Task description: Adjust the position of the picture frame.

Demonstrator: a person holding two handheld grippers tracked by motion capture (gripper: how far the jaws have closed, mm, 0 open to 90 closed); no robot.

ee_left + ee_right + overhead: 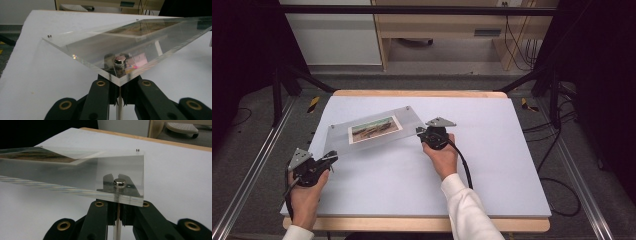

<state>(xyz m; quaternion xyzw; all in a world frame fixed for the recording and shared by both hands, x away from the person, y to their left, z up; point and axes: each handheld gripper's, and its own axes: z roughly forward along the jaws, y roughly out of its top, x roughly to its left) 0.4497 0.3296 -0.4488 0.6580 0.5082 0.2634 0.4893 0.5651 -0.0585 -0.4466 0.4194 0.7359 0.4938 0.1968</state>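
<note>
A clear acrylic photo frame with a landscape print in its middle sits slantwise over the white table. My left gripper is at its near left corner and my right gripper at its near right corner. In the left gripper view the jaws stand shut under the corner of the frame, just below a silver corner stud. In the right gripper view the jaws are likewise shut beneath the frame, at its stud. The frame looks raised off the table.
The table's wooden edge runs along the far side. Dark stand legs and cables lie on the floor beside it. Pale cabinets stand behind.
</note>
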